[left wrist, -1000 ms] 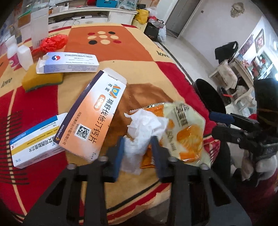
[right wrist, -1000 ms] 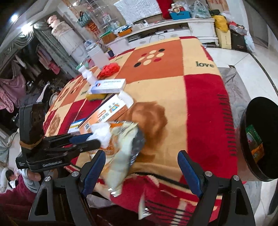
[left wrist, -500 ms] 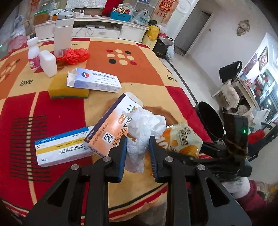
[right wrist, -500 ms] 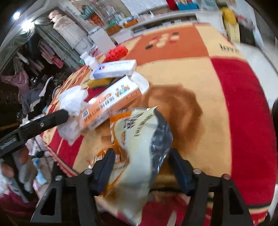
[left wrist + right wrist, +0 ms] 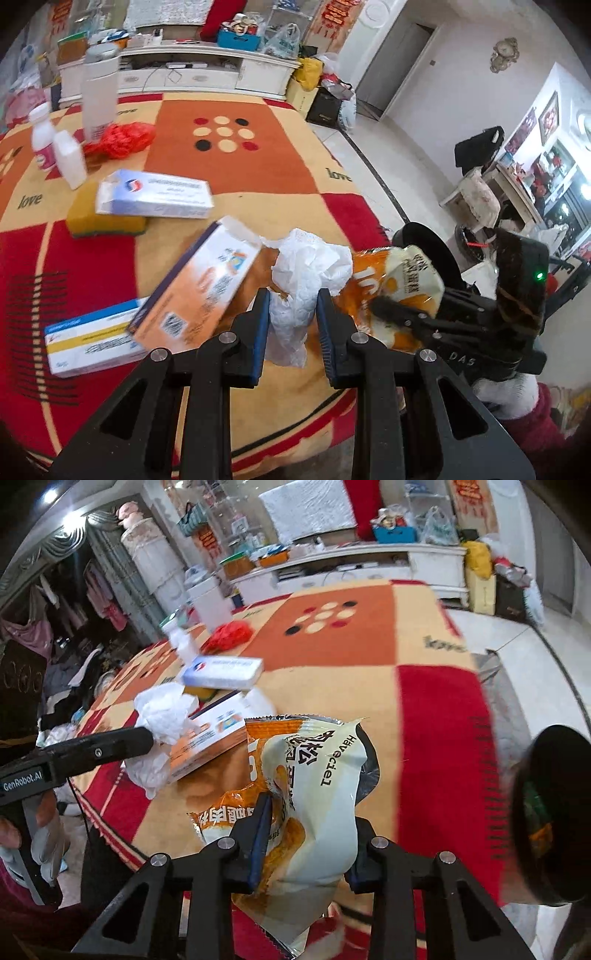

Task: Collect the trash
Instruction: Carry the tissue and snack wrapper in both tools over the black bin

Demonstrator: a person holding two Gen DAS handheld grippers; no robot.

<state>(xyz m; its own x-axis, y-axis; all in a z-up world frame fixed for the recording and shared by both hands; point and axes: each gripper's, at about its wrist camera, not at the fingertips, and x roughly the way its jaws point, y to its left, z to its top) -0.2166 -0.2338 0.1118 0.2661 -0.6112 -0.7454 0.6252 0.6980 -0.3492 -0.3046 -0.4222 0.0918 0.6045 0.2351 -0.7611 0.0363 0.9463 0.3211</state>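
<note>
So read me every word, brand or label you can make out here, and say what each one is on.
"Haveciel": cream and orange foil snack wrapper
"love": red and orange patterned tablecloth
"GenRobot.AI": left gripper
"DAS": right gripper
Blurred, unreadable: white and blue carton, orange and white carton

We are in a lived-in family living room: a patterned blanket (image 5: pixel 229 173) covers the table, a long white media cabinet (image 5: pixel 192 74) crowded with household clutter lines the far wall, framed pictures (image 5: pixel 546 118) hang nearby, and clothes (image 5: pixel 107 602) hang beyond.
</note>
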